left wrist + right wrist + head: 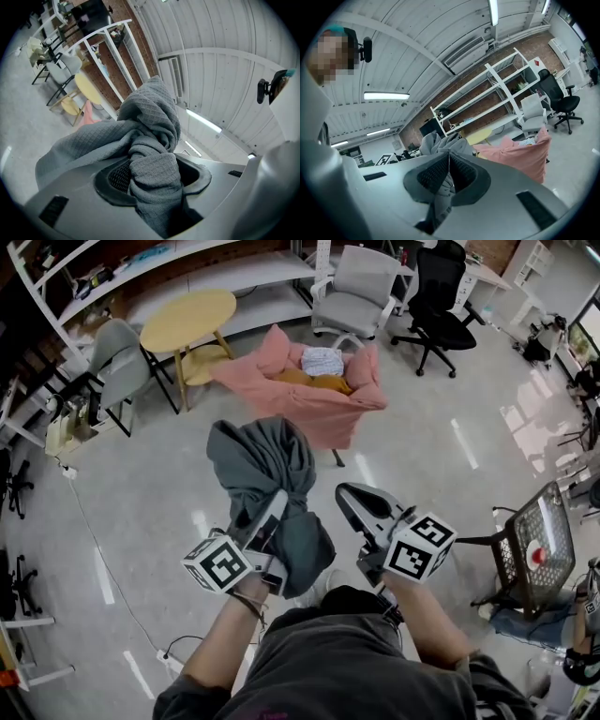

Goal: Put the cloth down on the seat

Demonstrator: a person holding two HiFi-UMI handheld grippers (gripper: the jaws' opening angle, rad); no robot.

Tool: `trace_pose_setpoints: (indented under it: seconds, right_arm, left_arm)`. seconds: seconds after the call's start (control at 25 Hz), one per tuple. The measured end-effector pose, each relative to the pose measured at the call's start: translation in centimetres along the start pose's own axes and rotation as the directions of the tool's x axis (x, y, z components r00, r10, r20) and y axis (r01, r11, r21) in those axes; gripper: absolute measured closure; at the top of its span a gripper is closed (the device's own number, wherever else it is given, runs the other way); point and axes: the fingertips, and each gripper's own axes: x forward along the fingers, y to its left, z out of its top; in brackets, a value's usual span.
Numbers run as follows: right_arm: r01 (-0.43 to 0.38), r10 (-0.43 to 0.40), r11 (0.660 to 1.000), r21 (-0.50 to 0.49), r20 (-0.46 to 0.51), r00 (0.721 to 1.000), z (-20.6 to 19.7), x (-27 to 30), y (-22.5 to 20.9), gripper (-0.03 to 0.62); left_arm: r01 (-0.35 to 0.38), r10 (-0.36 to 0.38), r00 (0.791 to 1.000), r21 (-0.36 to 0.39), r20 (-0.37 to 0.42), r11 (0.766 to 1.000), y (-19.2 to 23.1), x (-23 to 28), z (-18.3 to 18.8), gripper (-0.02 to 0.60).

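Head view first: where's the cloth (262, 460)?

Bunched up in the left tongs (274, 507), which are clamped on its gathered middle. Most of the grey bundle stands up past the tips and a fold hangs beside them. The right tongs (349, 495) sit just beside it, clenched tip to tip and apart from the fabric.

And the seat?

I take it to be the pink-draped seat (319, 418), straight ahead of both tongs across bare floor and well apart from them. The bundle's long axis points roughly at it. The yellow round table (187, 320) is off to the left.

Left gripper view?

A thick twist of cloth (150, 122) fills the gap of the left tongs (154, 178), with the pads pressed into it. Only a sliver of the pink seat (89, 115) peeks past the bundle's left side.

Right gripper view?

The right tongs (449, 161) meet at the tips and grip nothing that I can see. Something pale shows through the slot lower down, and I can't tell what. The cloth (440, 143) rises just beyond them, and the seat (520, 154) lies ahead and to the right.

So which hand does it?

The left, I'd judge. It carries the load and needs to travel forward to the seat before letting go.
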Motion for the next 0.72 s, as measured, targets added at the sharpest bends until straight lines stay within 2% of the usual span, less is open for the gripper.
trace_pose_setpoints:
  seconds: [0.28, 0.48, 0.72]
  right_arm:
    - [-0.011, 0.011, 1.000, 0.000, 0.000, 1.000, -1.0, 0.1, -1.2, 0.577]
    - [-0.028, 0.028, 0.999, 0.023, -0.006, 1.000, 1.7, 5.2, -5.8, 0.577]
    - [-0.060, 0.061, 0.997, 0.054, -0.016, 0.998, 3.2, 8.5, -10.4, 0.577]
  left_arm:
    - [-0.016, 0.016, 1.000, 0.001, 0.025, 1.000, 1.3, 0.0, -0.4, 0.345]
    - [-0.044, 0.044, 0.999, 0.001, 0.021, 0.999, 4.4, 5.2, 3.2, 0.345]
    - [-0.082, 0.081, 0.996, 0.011, 0.029, 0.997, 6.7, 9.9, 4.9, 0.345]
